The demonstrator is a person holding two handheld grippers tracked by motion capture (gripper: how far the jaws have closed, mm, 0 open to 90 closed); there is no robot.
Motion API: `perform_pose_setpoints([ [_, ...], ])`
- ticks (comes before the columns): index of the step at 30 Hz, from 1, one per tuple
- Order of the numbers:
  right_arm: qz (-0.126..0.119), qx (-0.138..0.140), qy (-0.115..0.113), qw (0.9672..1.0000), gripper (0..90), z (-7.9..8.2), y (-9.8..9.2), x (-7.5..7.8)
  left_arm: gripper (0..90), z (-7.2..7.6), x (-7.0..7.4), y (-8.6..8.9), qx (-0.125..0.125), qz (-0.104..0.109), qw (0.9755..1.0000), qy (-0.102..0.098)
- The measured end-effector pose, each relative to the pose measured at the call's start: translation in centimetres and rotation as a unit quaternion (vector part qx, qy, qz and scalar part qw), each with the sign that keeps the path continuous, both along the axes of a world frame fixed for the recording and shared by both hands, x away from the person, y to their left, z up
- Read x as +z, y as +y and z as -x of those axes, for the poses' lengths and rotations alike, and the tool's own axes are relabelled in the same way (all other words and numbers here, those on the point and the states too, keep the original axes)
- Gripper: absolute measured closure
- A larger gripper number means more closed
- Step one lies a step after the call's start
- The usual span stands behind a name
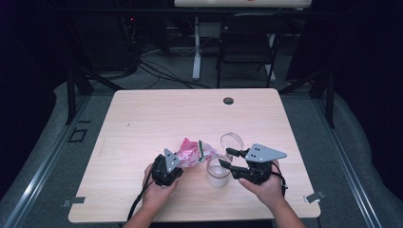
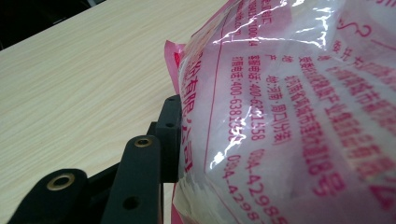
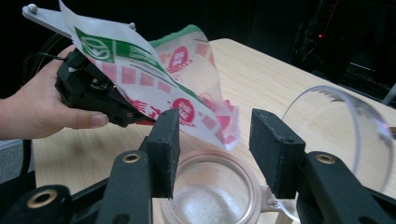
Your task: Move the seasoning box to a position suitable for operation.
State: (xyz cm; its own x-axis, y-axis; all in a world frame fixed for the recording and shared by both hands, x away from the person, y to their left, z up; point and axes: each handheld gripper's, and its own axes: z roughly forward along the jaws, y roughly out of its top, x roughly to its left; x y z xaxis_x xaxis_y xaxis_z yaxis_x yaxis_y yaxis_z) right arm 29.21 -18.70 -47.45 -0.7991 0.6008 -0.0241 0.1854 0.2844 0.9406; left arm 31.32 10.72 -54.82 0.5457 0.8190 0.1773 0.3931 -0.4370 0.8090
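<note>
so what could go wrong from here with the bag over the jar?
1. The pink bag, held in the left gripper, has its torn mouth beside the jar rim; powder may spill onto the table.
2. The open right gripper hovers at the jar, whose hinged lid stands up; a nudge could tip it.

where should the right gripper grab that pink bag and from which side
Likely the loose corner of the pink bag, where it hangs flat over the open jar. Come from the jar side with the right gripper, whose open jaws already flank that flap; the left gripper holds the other end.
</note>
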Motion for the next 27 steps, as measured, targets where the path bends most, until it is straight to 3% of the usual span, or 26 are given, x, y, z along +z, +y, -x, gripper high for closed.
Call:
perform_pose_setpoints([
  [6, -0.012, -0.017, -0.007, 0.9998, 52.6, 0.0, -1.2, 0.5, 63.4, -0.2, 0.3, 1.1, 0.014, 0.021, 0.9997, 0.001],
  [12, -0.032, -0.038, -0.002, 0.9988, 52.6, -0.6, -2.6, 1.1, 63.4, -0.4, 0.7, 3.0, 0.037, 0.017, 0.9992, -0.004],
  [18, -0.039, -0.053, 0.004, 0.9978, 54.4, -0.7, -3.6, 1.2, 63.4, -0.7, 1.2, 5.3, 0.076, 0.038, 0.9964, -0.005],
  [22, -0.047, -0.063, 0.001, 0.9969, 54.4, -0.4, -4.4, 1.4, 63.4, -1.0, 1.2, 6.9, 0.097, 0.04, 0.9944, -0.006],
  [27, -0.05, -0.08, 0.009, 0.9955, 54.2, -0.5, -5.1, 1.2, 63.4, -1.2, 1.1, 8.1, 0.111, 0.026, 0.9935, -0.001],
])
